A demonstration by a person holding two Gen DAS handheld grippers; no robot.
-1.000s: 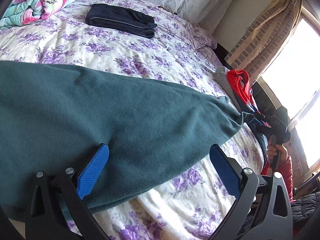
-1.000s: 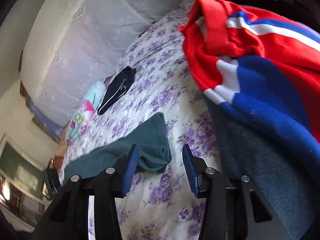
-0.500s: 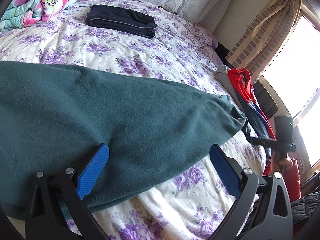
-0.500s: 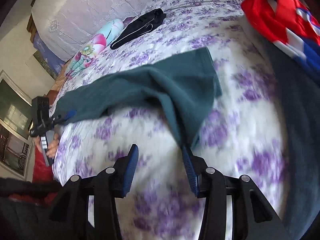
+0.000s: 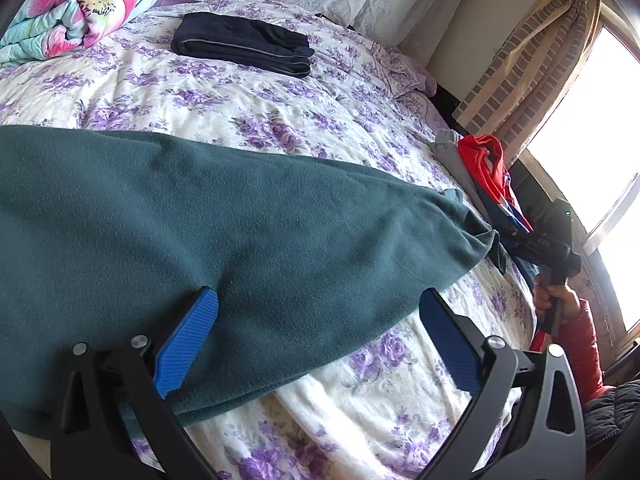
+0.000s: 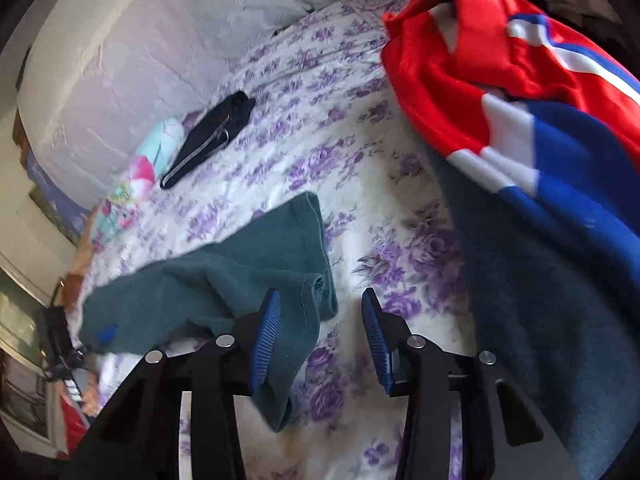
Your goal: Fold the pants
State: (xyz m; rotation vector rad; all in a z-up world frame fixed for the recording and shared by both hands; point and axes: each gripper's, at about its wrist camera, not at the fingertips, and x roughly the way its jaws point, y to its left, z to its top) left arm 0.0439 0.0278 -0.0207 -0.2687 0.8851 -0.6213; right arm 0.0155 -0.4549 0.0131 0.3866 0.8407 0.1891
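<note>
The green pants (image 5: 224, 240) lie stretched long across the floral bedspread (image 5: 280, 112), filling the left wrist view from 9 o'clock through the centre and tapering to the leg hems near 3 o'clock. The left gripper (image 5: 316, 332) hovers over the near edge of the cloth with its blue pads spread wide; the left pad (image 5: 188, 344) sits over the fabric, the other over bare bedspread, and nothing is pinched. In the right wrist view the right gripper (image 6: 320, 340) is also parted, and the hem end of the pants (image 6: 280, 264) lies between and under its fingers at 6 to 7 o'clock, slack and a little rumpled, not clamped as far as can be seen. The step in hand looks like taking hold of both ends to fold the length over. To do it well, each gripper should close on both layers at the very edge, not on one ply, and the right should catch the two hems together so they stay aligned. Lift only enough to clear the bedspread, keep mild tension between the ends, and steer away from the red and blue garment (image 6: 520, 92) at 1 o'clock and the folded dark pants (image 5: 244, 44) at 11 o'clock
</note>
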